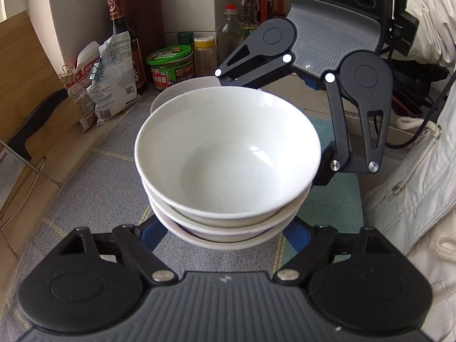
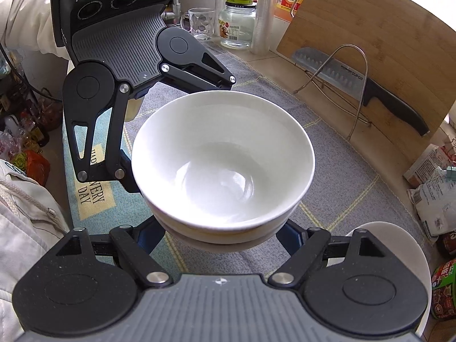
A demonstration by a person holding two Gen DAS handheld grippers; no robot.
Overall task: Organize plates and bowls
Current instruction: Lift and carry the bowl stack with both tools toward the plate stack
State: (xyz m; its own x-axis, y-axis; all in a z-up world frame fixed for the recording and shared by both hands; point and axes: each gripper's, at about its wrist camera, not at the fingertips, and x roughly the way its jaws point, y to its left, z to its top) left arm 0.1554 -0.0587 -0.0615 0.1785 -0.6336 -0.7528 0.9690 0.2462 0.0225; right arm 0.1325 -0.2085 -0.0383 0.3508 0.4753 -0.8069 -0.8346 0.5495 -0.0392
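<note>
Carrying a stack of white bowls [image 1: 228, 165] between two claws, the person has it lifted just clear of the grey cloth [image 1: 94, 188] on the desk [image 2: 265, 57].

At nine o'clock in the left wrist view, a bamboo cutting board [image 1: 25, 85] leans with a black-handled knife [image 1: 34, 125] in front of it. At eleven o'clock stand a dark sauce bottle [image 1: 119, 28] and a green-lidded jar [image 1: 171, 65]. At centre is the stack, three bowls nested, with a white plate [image 1: 182, 88] on the cloth behind it at twelve o'clock.

The left claw [image 1: 228, 238] is partly spread, its blue-tipped fingers pressed against the lowest bowl from the near side. The right claw [image 1: 273, 131] reaches in from two o'clock, also partly spread, gripping the stack's far side.

This looks like the carrying step. Next, both claws probably need to travel together, level, so the stack stays nested, then lower onto a chosen resting spot before letting go.
</note>
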